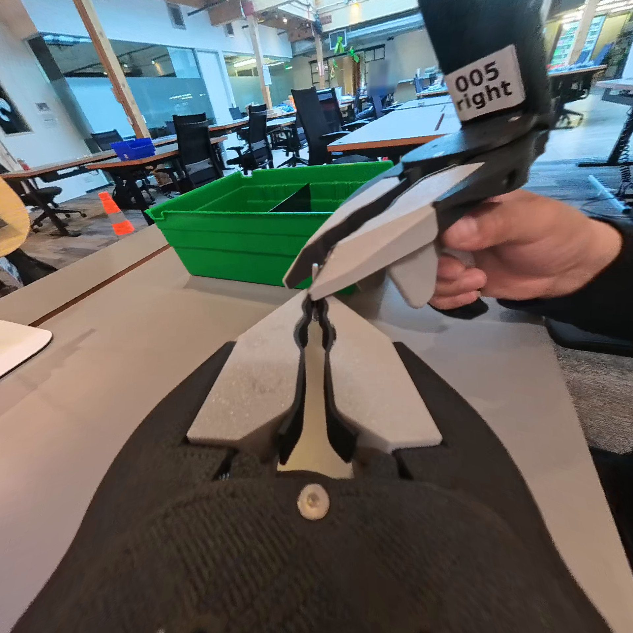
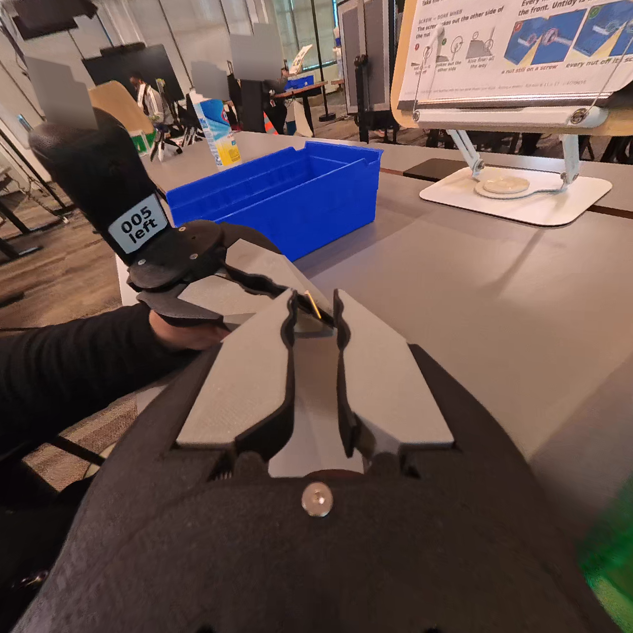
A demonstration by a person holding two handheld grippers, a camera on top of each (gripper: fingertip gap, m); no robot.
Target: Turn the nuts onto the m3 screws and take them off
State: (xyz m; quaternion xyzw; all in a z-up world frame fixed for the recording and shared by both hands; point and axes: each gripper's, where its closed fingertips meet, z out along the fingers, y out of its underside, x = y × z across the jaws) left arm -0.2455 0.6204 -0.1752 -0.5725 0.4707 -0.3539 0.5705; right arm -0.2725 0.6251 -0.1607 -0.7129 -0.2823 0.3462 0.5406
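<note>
My left gripper (image 1: 314, 306) is shut on a small metal screw (image 1: 314, 270) that sticks up out of its tips. In the right wrist view the left gripper (image 2: 325, 320) comes in from the left and the screw (image 2: 313, 305) stands tilted between my right gripper's fingers. My right gripper (image 2: 314, 296) has its jaws a narrow gap apart around the screw, and neither pad visibly touches it. In the left wrist view the right gripper (image 1: 303, 286) reaches down from the upper right, tip to tip with the left. I see no nut.
Both grippers hover over a grey table (image 1: 137, 342). A green bin (image 1: 233, 236) stands just behind them. A blue bin (image 2: 291, 205), a wipes canister (image 2: 219, 137) and a white stand (image 2: 513, 198) holding an instruction sheet stand farther back.
</note>
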